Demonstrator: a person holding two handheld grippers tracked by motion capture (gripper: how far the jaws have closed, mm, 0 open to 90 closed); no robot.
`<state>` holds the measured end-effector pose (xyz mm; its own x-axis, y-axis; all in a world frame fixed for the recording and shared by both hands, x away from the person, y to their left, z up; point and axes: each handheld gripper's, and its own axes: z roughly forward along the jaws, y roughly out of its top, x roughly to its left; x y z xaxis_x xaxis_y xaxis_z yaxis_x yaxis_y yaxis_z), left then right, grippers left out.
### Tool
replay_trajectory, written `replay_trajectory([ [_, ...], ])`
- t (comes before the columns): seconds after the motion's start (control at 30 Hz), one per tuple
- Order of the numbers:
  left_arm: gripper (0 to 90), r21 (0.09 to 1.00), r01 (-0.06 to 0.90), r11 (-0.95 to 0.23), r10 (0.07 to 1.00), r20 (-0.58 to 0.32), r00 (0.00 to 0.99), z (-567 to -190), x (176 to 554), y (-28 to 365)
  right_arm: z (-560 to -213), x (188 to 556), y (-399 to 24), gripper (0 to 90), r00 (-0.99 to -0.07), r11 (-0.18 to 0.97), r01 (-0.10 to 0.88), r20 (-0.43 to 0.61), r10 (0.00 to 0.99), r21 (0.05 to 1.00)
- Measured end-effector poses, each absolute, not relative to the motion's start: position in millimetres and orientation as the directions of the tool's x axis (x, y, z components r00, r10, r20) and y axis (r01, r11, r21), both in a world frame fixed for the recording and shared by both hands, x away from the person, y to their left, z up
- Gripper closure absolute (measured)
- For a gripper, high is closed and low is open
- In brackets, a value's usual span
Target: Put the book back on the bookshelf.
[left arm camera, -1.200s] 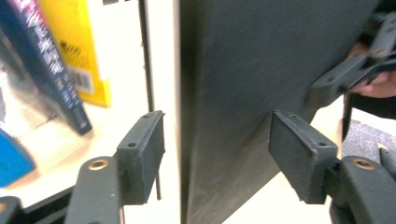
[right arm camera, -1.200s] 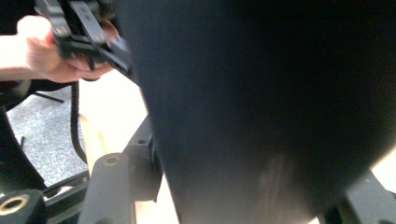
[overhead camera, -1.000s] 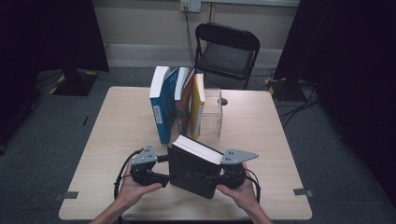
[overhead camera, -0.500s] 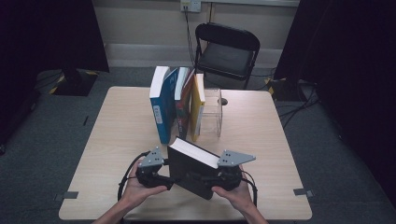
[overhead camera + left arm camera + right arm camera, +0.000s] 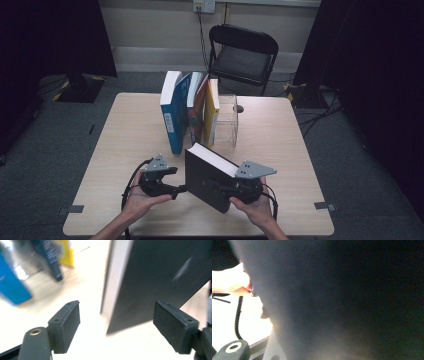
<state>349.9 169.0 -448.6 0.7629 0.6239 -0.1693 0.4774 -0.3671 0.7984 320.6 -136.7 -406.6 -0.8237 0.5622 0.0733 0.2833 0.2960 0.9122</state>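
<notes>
We hold the black book (image 5: 210, 177) tilted on its lower edge near the front of the table (image 5: 125, 130). Our right gripper (image 5: 239, 189), at the book's 3 o'clock, has been closing on it; its cover presses against that gripper's camera. Our left gripper (image 5: 175, 189), at the book's 9 o'clock, has its jaws apart and just been opening, the book's corner between them but untouched. At 12 o'clock stand upright books (image 5: 187, 110) beside a clear box (image 5: 227, 120), with a folding chair (image 5: 242, 55) beyond.
</notes>
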Motion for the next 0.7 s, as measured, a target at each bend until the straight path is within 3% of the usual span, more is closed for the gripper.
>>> replay_trajectory([
  [0.07,24.3,0.790,0.508,-0.344,0.627,-0.210,0.750,-452,351,181,-406,321,-142,52.0,-0.811,0.295,0.284,0.064,0.582,0.912],
  [0.13,19.2,0.782,0.516,-0.349,0.663,-0.183,0.726,-456,352,192,-407,321,-148,52.0,-0.798,0.296,0.287,0.057,0.600,0.911],
  [0.27,20.3,0.746,0.587,-0.315,0.743,-0.190,0.641,-464,363,211,-407,325,-162,52.1,-0.771,0.283,0.301,0.058,0.634,0.911],
  [0.53,17.5,0.649,0.663,-0.375,0.860,-0.025,0.510,-483,377,216,-406,336,-187,52.1,-0.701,0.255,0.332,0.057,0.711,0.908],
  [0.7,17.3,0.644,0.671,-0.367,0.858,-0.045,0.512,-487,382,222,-404,345,-196,52.1,-0.670,0.250,0.341,0.048,0.741,0.906],
])
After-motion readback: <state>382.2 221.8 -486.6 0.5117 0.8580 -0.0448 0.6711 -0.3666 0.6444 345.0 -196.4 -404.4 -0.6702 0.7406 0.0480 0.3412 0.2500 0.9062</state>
